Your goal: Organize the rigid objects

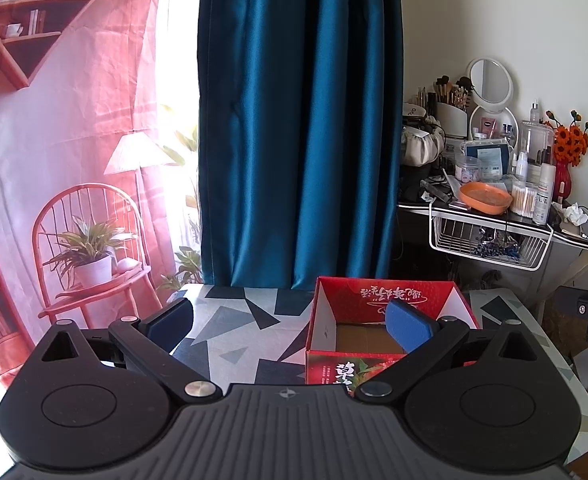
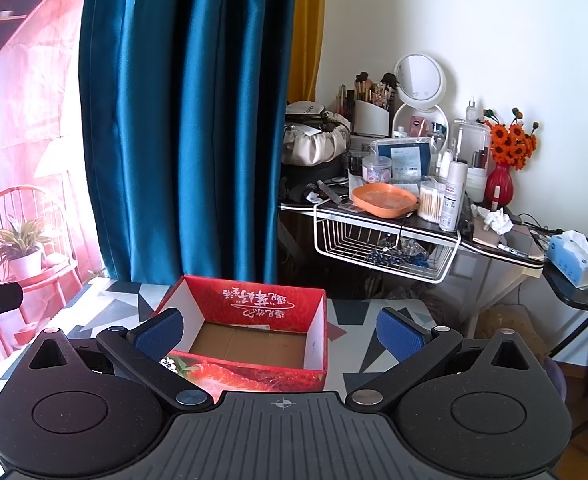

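Note:
An open red cardboard box (image 1: 385, 300) printed with strawberries stands on a table (image 1: 238, 320) covered in a grey geometric cloth. Its brown floor shows and looks bare. My left gripper (image 1: 290, 326) is open, held above the table just left of the box, with its right blue pad over the box's near edge. In the right wrist view the same box (image 2: 254, 312) sits between my fingers, and my right gripper (image 2: 280, 332) is open above its near wall. Neither gripper holds anything. No loose rigid objects show on the table.
A blue curtain (image 1: 294, 120) hangs behind the table. To the right stands a cluttered vanity desk (image 2: 493, 246) with an orange dish (image 2: 383, 200), a round mirror (image 2: 417, 78), bottles, a red vase of flowers (image 2: 499, 184) and a white wire basket (image 2: 381, 248). A tissue box (image 2: 573, 256) sits further right.

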{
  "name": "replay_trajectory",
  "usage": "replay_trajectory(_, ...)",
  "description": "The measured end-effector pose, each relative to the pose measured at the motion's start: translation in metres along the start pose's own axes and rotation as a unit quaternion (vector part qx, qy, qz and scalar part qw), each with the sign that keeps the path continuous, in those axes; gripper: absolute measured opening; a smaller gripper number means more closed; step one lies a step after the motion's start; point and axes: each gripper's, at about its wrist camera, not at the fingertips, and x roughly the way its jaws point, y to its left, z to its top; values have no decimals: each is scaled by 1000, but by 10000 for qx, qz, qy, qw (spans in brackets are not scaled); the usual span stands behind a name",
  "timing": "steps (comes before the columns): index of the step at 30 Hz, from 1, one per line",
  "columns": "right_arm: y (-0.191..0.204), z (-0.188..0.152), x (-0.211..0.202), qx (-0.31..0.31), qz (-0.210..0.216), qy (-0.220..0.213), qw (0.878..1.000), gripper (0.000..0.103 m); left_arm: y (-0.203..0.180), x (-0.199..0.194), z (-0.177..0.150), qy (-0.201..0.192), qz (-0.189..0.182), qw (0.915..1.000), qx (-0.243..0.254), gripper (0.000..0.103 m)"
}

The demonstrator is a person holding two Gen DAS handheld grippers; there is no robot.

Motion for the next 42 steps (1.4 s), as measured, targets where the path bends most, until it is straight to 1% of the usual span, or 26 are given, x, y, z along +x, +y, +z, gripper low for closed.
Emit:
replay_trajectory(5,-1,2,-1,7,8,-6,10000,103,0,1,-1,19,-15,10000,-16,103)
replay_trajectory(11,1,-4,0,8,140,-48,9999,103,3,8,-2,69,-7,10000,-32,103)
replay_trajectory(15,-4,-11,6,140,301,-194,9993,103,12,16,-6,23,-11,9998,-192,103)
replay_trajectory(18,-8,-17,15,259,355,-156,9989,103,21,26,-12,9,-9,9992,-403,103)
replay_trajectory(21,-11,-27,28,357,395,-110,9985,103,27,40,-22,12,84,9989,-466,103)
replay_trajectory(24,-10,-40,44,283,464,-171,9984,103,29,58,-33,199,115,9988,-442,103)
replay_trajectory(28,-2,-62,70,44,254,-181,9995,103,30,85,-54,525,94,9977,-414,103)
replay_trajectory(31,1,-82,95,18,294,-26,9996,103,32,104,-74,713,70,9969,-327,103)
replay_trajectory(34,0,-103,122,161,450,310,9984,103,31,122,-90,907,38,9956,-238,103)
replay_trajectory(37,4,-123,143,203,489,579,9969,103,33,139,-103,1082,-96,9937,-262,103)
replay_trajectory(39,4,-131,154,236,721,771,9941,103,34,148,-111,1162,-172,9926,-311,103)
replay_trajectory(42,5,-141,169,368,920,1045,9896,103,35,161,-120,1267,-177,9913,-310,103)
